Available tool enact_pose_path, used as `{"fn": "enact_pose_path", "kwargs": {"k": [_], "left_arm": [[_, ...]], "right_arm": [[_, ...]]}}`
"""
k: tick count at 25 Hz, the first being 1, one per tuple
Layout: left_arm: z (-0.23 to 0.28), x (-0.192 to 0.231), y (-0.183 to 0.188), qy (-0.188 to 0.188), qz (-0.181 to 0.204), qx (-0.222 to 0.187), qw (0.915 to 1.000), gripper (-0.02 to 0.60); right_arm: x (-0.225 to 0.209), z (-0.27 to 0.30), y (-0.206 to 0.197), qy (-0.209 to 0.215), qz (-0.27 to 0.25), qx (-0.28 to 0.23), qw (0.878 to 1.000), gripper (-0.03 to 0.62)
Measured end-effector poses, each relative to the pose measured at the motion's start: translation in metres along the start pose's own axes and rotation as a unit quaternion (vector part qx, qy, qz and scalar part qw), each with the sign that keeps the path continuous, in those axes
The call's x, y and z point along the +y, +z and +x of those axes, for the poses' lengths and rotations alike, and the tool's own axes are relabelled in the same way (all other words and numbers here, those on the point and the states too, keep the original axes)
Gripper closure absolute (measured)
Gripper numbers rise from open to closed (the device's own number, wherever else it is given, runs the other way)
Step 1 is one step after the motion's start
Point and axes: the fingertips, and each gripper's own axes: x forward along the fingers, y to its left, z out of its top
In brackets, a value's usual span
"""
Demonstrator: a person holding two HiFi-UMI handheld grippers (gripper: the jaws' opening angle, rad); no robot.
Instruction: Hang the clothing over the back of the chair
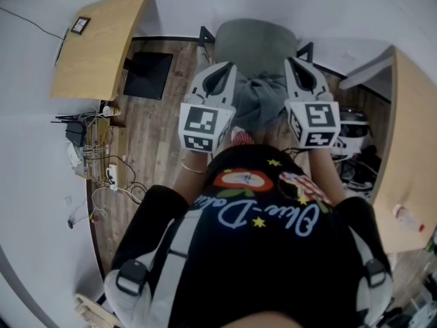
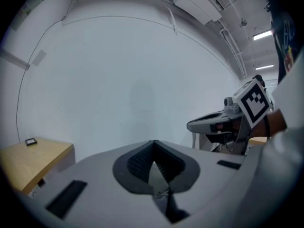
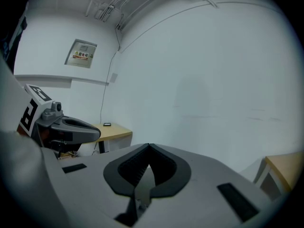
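In the head view a grey-green chair [image 1: 255,41] stands just ahead of me, and the grey clothing [image 1: 261,101] is bunched in front of it, between my two grippers. My left gripper [image 1: 223,70] is at the garment's left edge and my right gripper [image 1: 297,65] at its right edge. The left gripper view shows its jaws [image 2: 153,142] closed to a point, with a thin pale strip of cloth [image 2: 159,175] pinched between the pads. In the right gripper view the jaws [image 3: 149,146] are likewise shut on a sliver of cloth [image 3: 142,182]. Both grippers point at a bare white wall; the rest of the garment is hidden under them.
A wooden desk [image 1: 102,43] stands at the far left with a black panel [image 1: 147,74] beside it. Cables and a power strip [image 1: 95,159] lie on the wood floor. Another wooden desk [image 1: 410,156] is at the right, with clutter [image 1: 355,139] below it.
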Motion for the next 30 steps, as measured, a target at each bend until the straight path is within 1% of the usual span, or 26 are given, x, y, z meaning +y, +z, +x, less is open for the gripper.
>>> {"fn": "enact_pose_path", "kwargs": {"k": [5, 10, 30], "left_arm": [[-0.001, -0.001, 0.012, -0.002, 0.000, -0.013, 0.9999, 0.580], [0.000, 0.000, 0.015, 0.004, -0.002, -0.020, 0.9998, 0.580], [0.008, -0.011, 0.013, 0.003, -0.001, -0.010, 0.9999, 0.580]], "right_arm": [[-0.001, -0.002, 0.008, 0.001, 0.008, -0.009, 1.000, 0.594], [-0.001, -0.003, 0.012, 0.002, 0.007, -0.012, 1.000, 0.594], [-0.005, -0.006, 0.016, 0.013, 0.008, -0.016, 1.000, 0.594]]}}
